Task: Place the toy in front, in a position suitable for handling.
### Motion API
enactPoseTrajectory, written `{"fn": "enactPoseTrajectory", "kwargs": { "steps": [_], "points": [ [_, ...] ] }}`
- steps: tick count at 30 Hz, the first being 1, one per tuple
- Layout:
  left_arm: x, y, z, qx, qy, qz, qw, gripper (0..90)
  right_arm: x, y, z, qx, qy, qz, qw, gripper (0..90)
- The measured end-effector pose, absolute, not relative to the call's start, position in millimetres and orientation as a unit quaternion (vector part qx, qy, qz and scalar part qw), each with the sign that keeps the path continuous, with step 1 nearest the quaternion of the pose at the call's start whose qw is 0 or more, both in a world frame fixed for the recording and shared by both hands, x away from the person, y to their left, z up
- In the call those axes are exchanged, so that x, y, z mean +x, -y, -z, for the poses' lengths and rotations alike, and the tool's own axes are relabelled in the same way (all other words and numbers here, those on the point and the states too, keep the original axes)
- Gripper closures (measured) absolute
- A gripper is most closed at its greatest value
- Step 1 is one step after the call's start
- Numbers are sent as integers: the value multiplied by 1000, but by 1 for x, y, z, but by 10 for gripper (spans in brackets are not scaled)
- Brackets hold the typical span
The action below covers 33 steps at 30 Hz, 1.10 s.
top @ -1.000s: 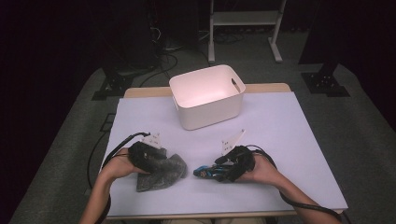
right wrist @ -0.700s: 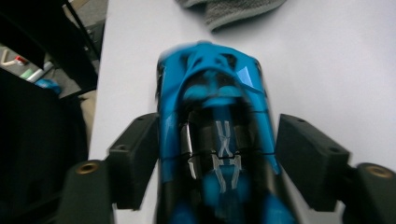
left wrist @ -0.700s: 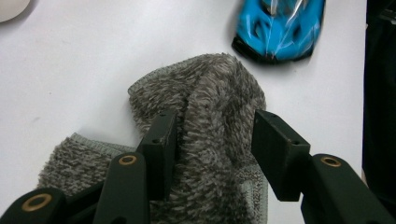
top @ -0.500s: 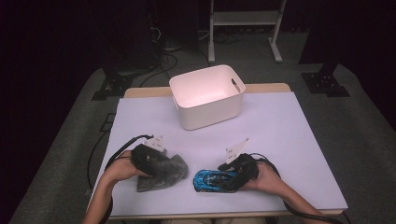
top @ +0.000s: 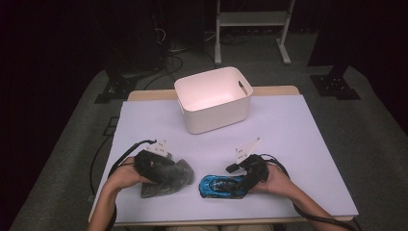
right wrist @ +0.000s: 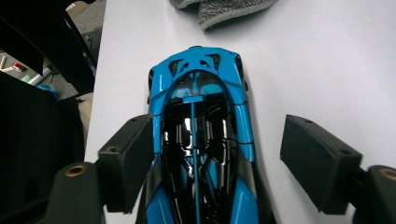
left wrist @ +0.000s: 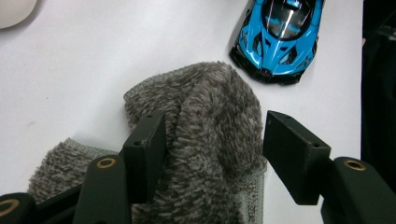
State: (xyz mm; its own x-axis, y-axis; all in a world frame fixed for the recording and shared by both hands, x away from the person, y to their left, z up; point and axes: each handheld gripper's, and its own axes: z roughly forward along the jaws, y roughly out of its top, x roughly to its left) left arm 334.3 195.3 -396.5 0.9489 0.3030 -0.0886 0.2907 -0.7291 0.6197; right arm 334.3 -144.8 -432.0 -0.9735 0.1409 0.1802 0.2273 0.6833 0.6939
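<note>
A grey fuzzy cloth [top: 168, 177] lies crumpled on the white table near its front left. My left gripper [top: 166, 169] stands over it. In the left gripper view the cloth [left wrist: 210, 107] bulges between the jaws of that gripper [left wrist: 215, 130], which have just been opening; the right pad stands clear of it. A blue and black toy car [top: 219, 186] rests on the table to the cloth's right. My right gripper [right wrist: 219, 128] straddles the car [right wrist: 201, 107]; its jaws have also just been opening, with a gap on the car's right side.
A white plastic bin [top: 216, 118] stands at the middle back of the table [top: 298, 134]. Cables trail from both grippers toward the front edge. Beyond the table are dark floor, a rack and stands.
The right hand has drawn a little toward the front edge with the car, which now lies flat on the table. The left hand stays on the cloth.
</note>
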Motion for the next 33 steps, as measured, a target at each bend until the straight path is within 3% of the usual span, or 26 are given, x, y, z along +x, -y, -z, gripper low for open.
{"fn": "enactPoseTrajectory", "kwargs": {
  "steps": [11, 33],
  "points": [
    [334, -198, 396, 921, -164, -19, 352, 355, 350, 147, 424, -104, 916, 381, 64, 234],
    [332, -205, 397, 911, -184, -35, 368, 245, 397, 168, 388, -107, 924, 367, 28, 230]
  ]
}}
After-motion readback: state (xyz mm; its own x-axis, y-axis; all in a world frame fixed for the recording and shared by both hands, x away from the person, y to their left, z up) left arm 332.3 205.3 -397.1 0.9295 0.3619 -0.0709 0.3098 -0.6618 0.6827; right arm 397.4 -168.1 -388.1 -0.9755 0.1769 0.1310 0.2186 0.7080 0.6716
